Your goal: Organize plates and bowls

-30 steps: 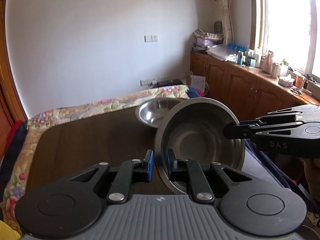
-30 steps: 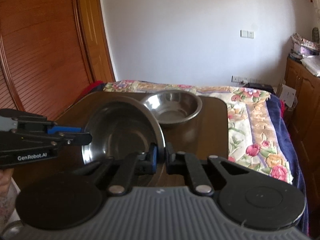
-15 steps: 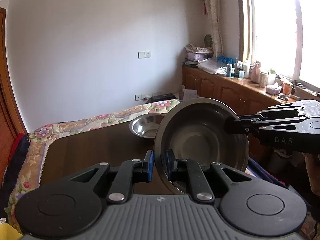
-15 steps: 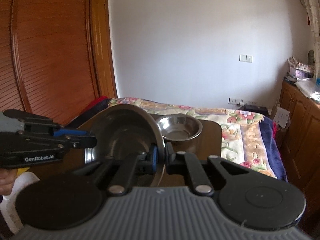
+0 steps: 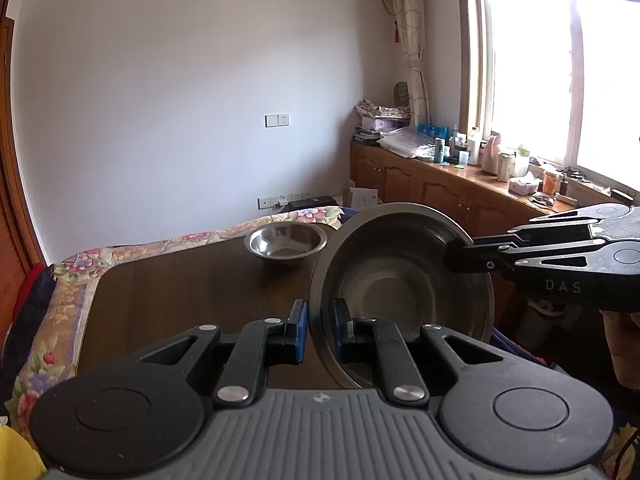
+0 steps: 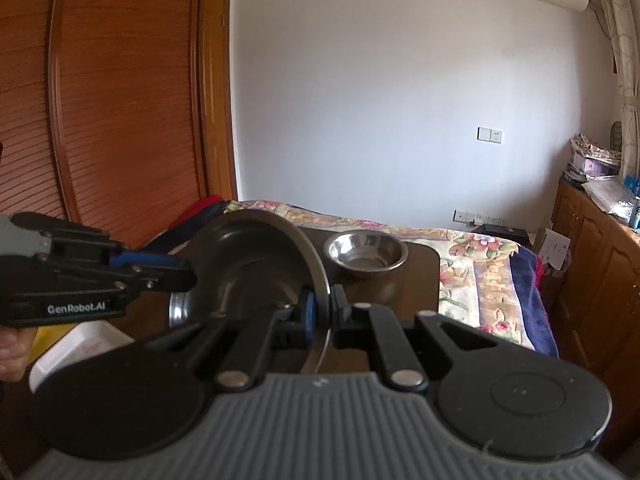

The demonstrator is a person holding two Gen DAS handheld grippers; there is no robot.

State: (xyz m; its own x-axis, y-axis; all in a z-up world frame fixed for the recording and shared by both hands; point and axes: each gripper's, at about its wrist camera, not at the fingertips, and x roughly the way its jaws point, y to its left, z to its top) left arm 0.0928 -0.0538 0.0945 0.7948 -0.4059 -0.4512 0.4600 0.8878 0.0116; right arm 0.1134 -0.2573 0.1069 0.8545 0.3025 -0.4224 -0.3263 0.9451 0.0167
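we held the large round stainless steel bowl [image 5: 404, 292] clear above the dark brown wooden desk [image 5: 180, 300], tipped up on edge with its hollow facing the left camera. our left gripper [image 5: 319, 330] had its fingers clamped on the bowl's near rim, and our right gripper [image 6: 321, 312] pinched the opposite rim, fingers nearly together on the thin metal. both grippers pointed somewhat downward, meeting the bowl from opposite sides. the smaller round stainless steel bowl [image 5: 286, 242] sat upright near the desk's far edge, well apart from the lifted one, with bare desk between them. past that edge lay the floral bedspread [image 6: 476, 268].

in the left view the right gripper [image 5: 460, 258] reached in from the right, with the wooden cabinet [image 5: 440, 196] under the window beyond it. in the right view the left gripper [image 6: 188, 270] came in from the left with part of a hand [image 6: 14, 350] behind it; only this view showed the white rectangular tray [image 6: 76, 344] below and the slatted wooden wardrobe doors [image 6: 120, 100].
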